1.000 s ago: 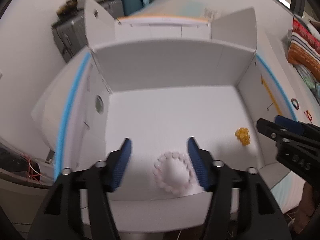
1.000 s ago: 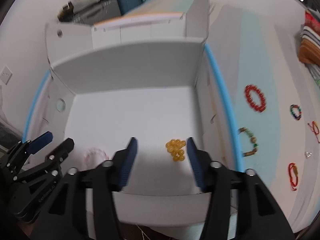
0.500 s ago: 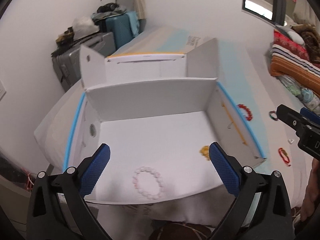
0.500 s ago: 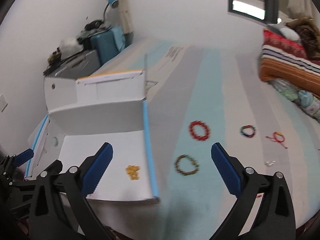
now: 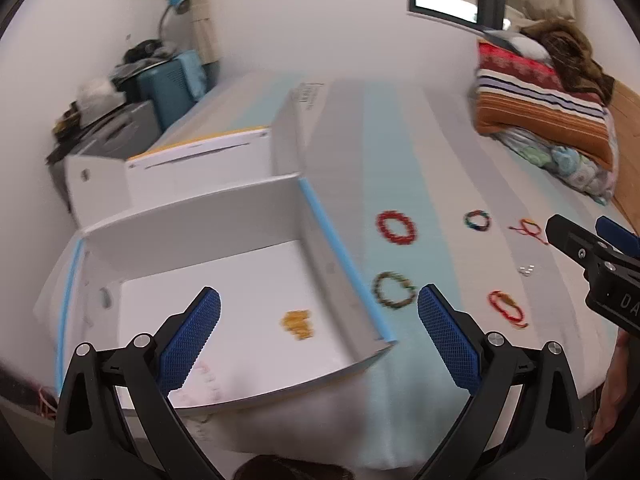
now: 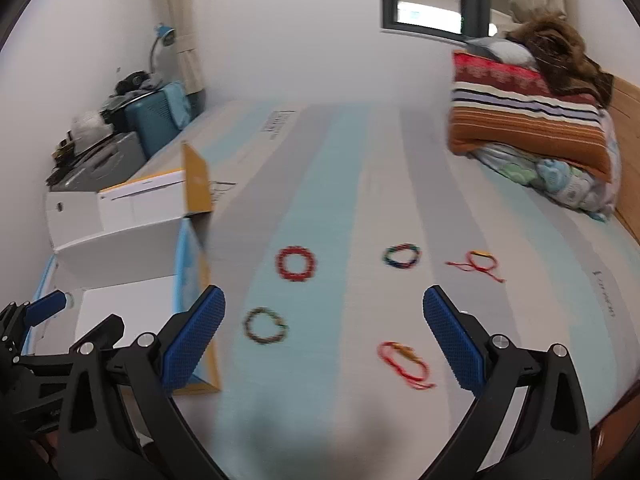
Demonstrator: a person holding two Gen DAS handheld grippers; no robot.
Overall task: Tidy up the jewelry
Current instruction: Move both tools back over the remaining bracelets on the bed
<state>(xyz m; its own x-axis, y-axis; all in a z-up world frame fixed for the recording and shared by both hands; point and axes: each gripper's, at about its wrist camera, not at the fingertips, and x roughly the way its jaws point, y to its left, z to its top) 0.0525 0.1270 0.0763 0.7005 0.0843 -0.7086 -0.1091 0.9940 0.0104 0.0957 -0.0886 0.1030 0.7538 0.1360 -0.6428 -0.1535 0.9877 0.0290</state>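
Both tools hang over the striped bed (image 6: 348, 208), each with its blue pads spread wide and nothing between them. The left hand-held gripper (image 5: 319, 338) points down at the near right corner of the open white box (image 5: 208, 220). Inside that box, a small yellow bead bracelet (image 5: 297, 323) lies on the floor just ahead of the gap between the pads, and a pale pink bead bracelet (image 5: 204, 376) sits low beside the left pad (image 5: 188, 344), partly hidden by it and blurred. Just past the box's blue-edged right wall, close to the tip of the right pad, rests a green-brown bead bracelet (image 5: 394, 289).

The right hand-held gripper (image 6: 324, 336) is over bare bedsheet, to the right of the box. Ahead of its left pad (image 6: 194, 336) lies the same green-brown bracelet (image 6: 265, 326); farther ahead sits a red bead bracelet (image 6: 296, 263). A red cord bracelet (image 6: 404, 364) lies low, just inside the right pad. Beyond the right pad, well ahead, are a multicoloured bead bracelet (image 6: 401, 256) and a red string bracelet with a yellow band (image 6: 478, 265). A tiny pale piece (image 5: 526, 269) lies on the sheet too small to make out.

Folded blankets (image 6: 532, 128) are stacked far off to the right.
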